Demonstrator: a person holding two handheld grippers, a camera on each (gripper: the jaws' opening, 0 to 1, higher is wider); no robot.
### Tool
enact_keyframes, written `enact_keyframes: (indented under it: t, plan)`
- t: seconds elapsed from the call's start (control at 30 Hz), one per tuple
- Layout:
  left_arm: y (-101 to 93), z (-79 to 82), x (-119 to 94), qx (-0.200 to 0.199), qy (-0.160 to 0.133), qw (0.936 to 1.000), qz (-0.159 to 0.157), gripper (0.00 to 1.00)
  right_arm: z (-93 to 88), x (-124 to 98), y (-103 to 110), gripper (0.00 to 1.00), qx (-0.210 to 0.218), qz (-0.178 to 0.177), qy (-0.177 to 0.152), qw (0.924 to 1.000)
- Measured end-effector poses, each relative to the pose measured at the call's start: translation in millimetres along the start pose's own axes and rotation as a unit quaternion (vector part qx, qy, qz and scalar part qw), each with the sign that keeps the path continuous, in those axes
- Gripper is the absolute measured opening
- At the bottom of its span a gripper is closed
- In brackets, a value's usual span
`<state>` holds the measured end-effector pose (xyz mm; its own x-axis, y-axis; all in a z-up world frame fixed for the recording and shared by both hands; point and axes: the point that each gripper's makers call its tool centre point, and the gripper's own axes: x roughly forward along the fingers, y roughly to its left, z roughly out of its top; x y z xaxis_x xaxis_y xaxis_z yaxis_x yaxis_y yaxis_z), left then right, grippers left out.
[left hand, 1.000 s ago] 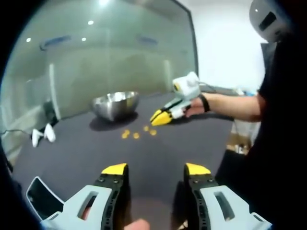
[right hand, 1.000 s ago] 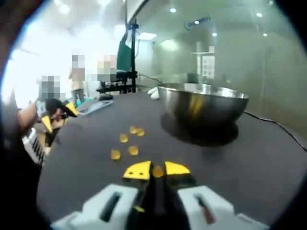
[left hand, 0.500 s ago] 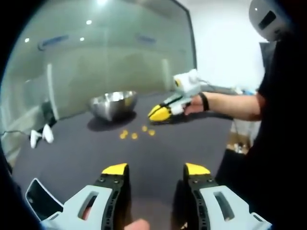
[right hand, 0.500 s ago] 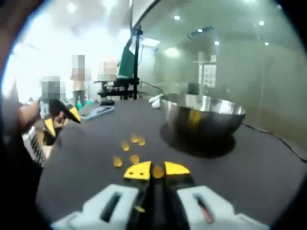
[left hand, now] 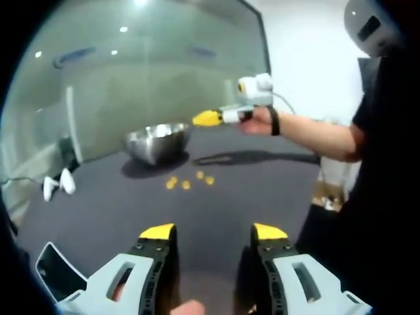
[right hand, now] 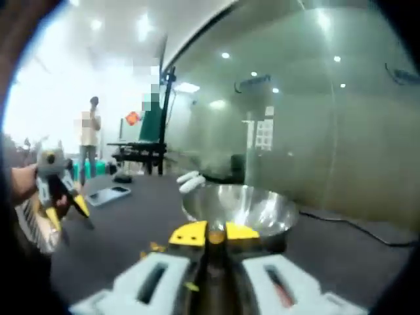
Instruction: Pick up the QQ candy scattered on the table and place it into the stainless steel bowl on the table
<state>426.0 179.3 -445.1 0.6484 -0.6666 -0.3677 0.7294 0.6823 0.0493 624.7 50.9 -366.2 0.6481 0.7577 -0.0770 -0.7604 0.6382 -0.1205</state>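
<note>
The stainless steel bowl (left hand: 157, 141) stands at the far side of the dark table (left hand: 118, 210). Several yellow QQ candies (left hand: 186, 184) lie in front of it. My left gripper (left hand: 213, 233) hovers low near the table's front, open, nothing between its fingers. My right gripper (left hand: 209, 119) is raised in the air just right of the bowl, held by a hand (left hand: 257, 122). In the right gripper view my right gripper (right hand: 215, 231) is shut on a yellow candy (right hand: 215, 237), with the bowl (right hand: 239, 207) straight ahead and below. A loose candy (right hand: 156, 247) lies lower left.
A phone (left hand: 56, 269) lies at the table's near left corner; white objects (left hand: 56, 185) sit at the left edge. A glass wall stands behind the table. In the right gripper view my left gripper (right hand: 60, 197) is at the left, a second phone (right hand: 111, 195) on the table, people far behind.
My right gripper has risen off the table from beside the loose candies and swung toward the bowl, still shut on its candy. The left gripper has stayed put.
</note>
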Motion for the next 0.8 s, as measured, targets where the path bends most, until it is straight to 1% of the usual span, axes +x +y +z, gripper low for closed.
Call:
enact_keyframes:
  t: [0.13,0.2,0.27,0.37,0.43,0.57,0.7,0.73,0.77,0.8]
  plan:
    - [1.6,0.0,-2,-0.002,-0.002,1.0,0.005,0.46,8.2,12,-11,0.09,-0.017,-0.015,0.003,0.9997]
    - [1.4,-0.4,-2,-0.002,-0.001,1.0,0.005,0.46,13.5,21,-28,0.09,-0.015,-0.026,-0.001,0.9995]
    - [1.0,-1.2,-2,-0.002,0.0,1.0,0.005,0.46,21.1,26,-37,0.1,-0.016,-0.045,-0.007,0.9989]
    - [1.0,-1.4,-3,0.0,0.0,1.0,0.007,0.46,31.1,39,-43,0.1,-0.01,-0.052,-0.012,0.9985]
    - [1.6,-1.1,-5,-0.002,-0.002,1.0,0.008,0.46,32.2,46,-47,0.1,-0.023,-0.065,-0.004,0.9976]
    - [5.4,-3.2,-8,-0.004,0.0,0.9999,0.015,0.46,33.2,54,-49,0.1,-0.015,-0.063,-0.003,0.9979]
    - [7.9,-3.9,-10,-0.007,-0.001,0.9998,0.019,0.46,30.0,58,-45,0.11,-0.016,-0.052,0.002,0.9985]
    - [8.0,-4.2,-10,-0.008,-0.001,0.9998,0.019,0.46,29.6,59,-44,0.13,-0.013,-0.047,0.001,0.9988]
    - [7.7,-4.2,-9,-0.006,0.0,0.9998,0.018,0.46,29.8,59,-44,0.18,0.002,-0.043,-0.004,0.9991]
    - [7.0,-3.9,-9,-0.005,-0.001,0.9999,0.016,0.46,31.1,59,-44,0.24,0.028,-0.04,-0.012,0.9987]
